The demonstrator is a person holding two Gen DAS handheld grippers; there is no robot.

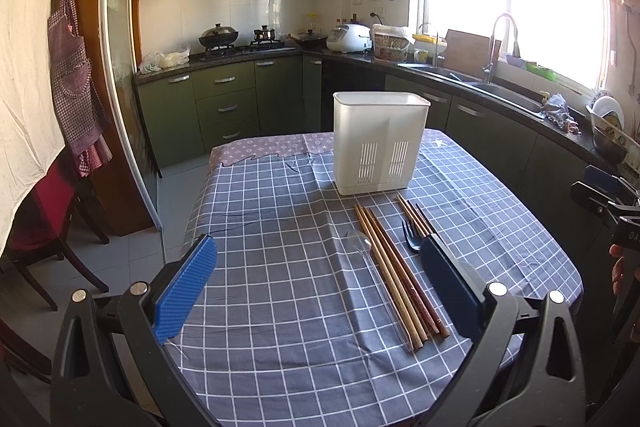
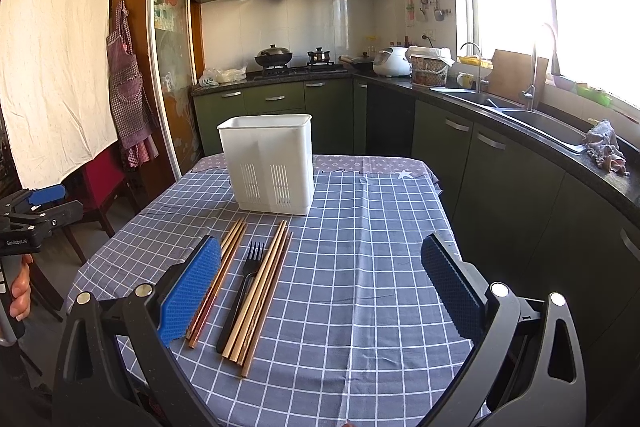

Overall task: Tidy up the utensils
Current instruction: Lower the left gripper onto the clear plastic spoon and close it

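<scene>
Checked tablecloth (image 1: 280,267) fills mid-frame; my white caddy (image 1: 380,143) stands upper centre. Chopsticks (image 1: 396,275), a black fork (image 2: 240,303) and a clear spoon (image 1: 376,287) lie below it. My left gripper (image 1: 320,287) and right gripper (image 2: 320,291) gape wide, empty.

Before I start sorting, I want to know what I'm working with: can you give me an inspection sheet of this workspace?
Surface: table under a grey checked cloth, flat.
Job's things: white caddy upright at the far end; two bundles of chopsticks, a black fork between them, and a clear spoon, all lying in front of the caddy.
Clutter: nothing seen on the table.
Grippers: left gripper and right gripper both open, empty, above the near edge.
Cables: nothing seen.
Surroundings: kitchen with green cabinets, stove, sink, bright window, apron on the door.
</scene>
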